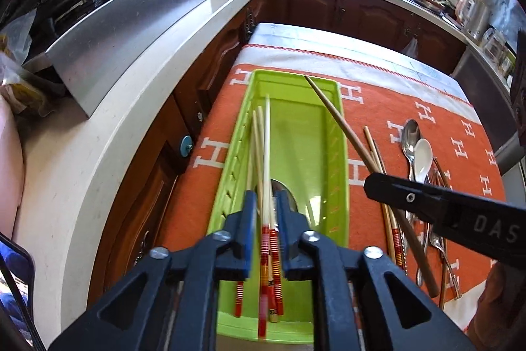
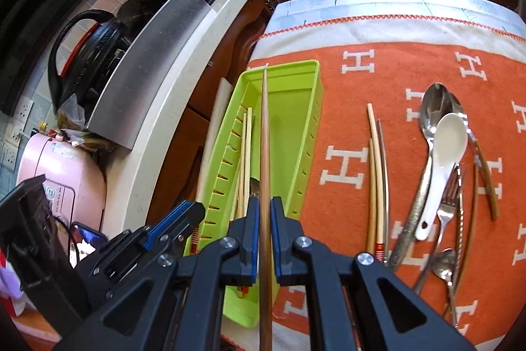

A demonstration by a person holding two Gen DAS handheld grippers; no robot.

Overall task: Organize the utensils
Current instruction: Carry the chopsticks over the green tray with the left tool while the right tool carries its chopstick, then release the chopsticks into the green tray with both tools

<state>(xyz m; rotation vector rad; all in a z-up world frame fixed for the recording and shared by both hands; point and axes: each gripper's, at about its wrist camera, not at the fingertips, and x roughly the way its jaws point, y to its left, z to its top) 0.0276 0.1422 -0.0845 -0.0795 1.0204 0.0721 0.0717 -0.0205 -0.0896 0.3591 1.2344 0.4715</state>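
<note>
"DAS" on right gripper [image 1: 371, 186], "H"-patterned cloth [image 1: 443, 134]

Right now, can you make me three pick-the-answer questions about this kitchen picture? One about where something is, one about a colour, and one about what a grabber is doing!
1. Where does the white spoon lie?
A. in the tray
B. on the orange cloth
C. on the counter

2. What colour is the tray?
A. green
B. blue
C. pink

3. What is the right gripper doing?
A. standing open and empty
B. clamping a fork
C. clamping a brown chopstick

Answers:
1 B, it rests among the metal spoons on the cloth, right of the tray.
2 A, its walls are bright lime green.
3 C, the brown stick runs between its shut pads.
</note>
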